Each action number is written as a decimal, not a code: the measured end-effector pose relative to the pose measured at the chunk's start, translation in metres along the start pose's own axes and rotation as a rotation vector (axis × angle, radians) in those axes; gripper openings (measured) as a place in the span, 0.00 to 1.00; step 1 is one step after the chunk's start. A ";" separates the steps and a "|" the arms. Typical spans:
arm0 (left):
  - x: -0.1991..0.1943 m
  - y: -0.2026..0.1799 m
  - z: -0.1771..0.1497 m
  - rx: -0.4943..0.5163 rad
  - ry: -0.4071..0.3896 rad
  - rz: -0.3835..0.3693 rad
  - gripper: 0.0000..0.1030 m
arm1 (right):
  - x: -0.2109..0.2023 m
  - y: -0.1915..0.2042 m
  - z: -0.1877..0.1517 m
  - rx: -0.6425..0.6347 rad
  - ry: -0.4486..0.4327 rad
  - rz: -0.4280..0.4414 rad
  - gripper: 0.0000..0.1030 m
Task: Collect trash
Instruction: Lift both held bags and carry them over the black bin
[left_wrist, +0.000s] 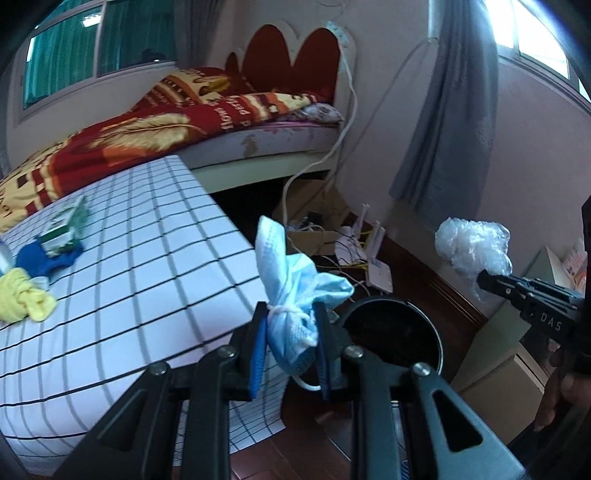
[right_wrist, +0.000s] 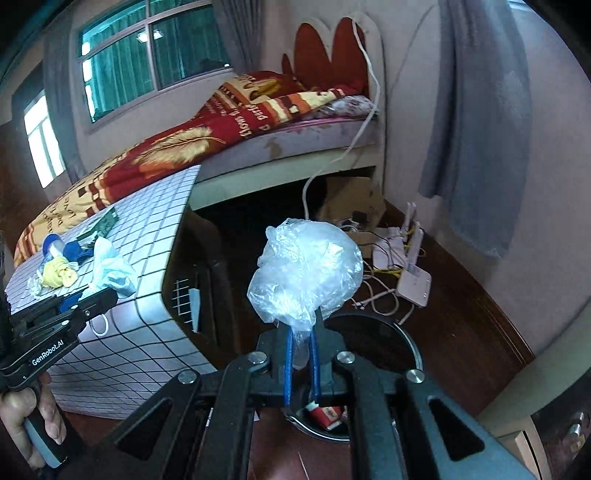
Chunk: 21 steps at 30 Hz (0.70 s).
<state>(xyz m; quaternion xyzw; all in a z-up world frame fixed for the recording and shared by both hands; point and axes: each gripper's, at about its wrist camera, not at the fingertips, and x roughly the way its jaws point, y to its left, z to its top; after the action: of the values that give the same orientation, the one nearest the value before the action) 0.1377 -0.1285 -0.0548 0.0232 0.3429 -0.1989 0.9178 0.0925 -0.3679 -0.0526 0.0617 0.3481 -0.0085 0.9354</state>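
Left wrist view: left tool (left_wrist: 290, 328) pinches a blue face mask (left_wrist: 291, 280) at centre, just short of the black bin (left_wrist: 399, 332) at lower centre. Right tool (right_wrist: 301, 334) pinches a crumpled plastic bag (right_wrist: 306, 266) over the bin. Nothing dropped yet; yellow cloth (left_wrist: 22, 299), carton (left_wrist: 64, 229) left on worktop (left_wrist: 147, 258), left side.
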 end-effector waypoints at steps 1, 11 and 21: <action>0.003 -0.004 -0.001 0.004 0.004 -0.007 0.24 | 0.000 -0.002 -0.001 0.003 0.002 -0.005 0.08; 0.028 -0.048 -0.006 0.054 0.046 -0.083 0.24 | 0.000 -0.043 -0.018 0.051 0.033 -0.058 0.08; 0.063 -0.078 -0.014 0.099 0.111 -0.132 0.24 | 0.017 -0.077 -0.041 0.082 0.092 -0.082 0.08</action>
<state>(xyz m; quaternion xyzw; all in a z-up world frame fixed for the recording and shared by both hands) 0.1422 -0.2200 -0.0984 0.0571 0.3838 -0.2739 0.8800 0.0737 -0.4389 -0.1027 0.0862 0.3925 -0.0580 0.9139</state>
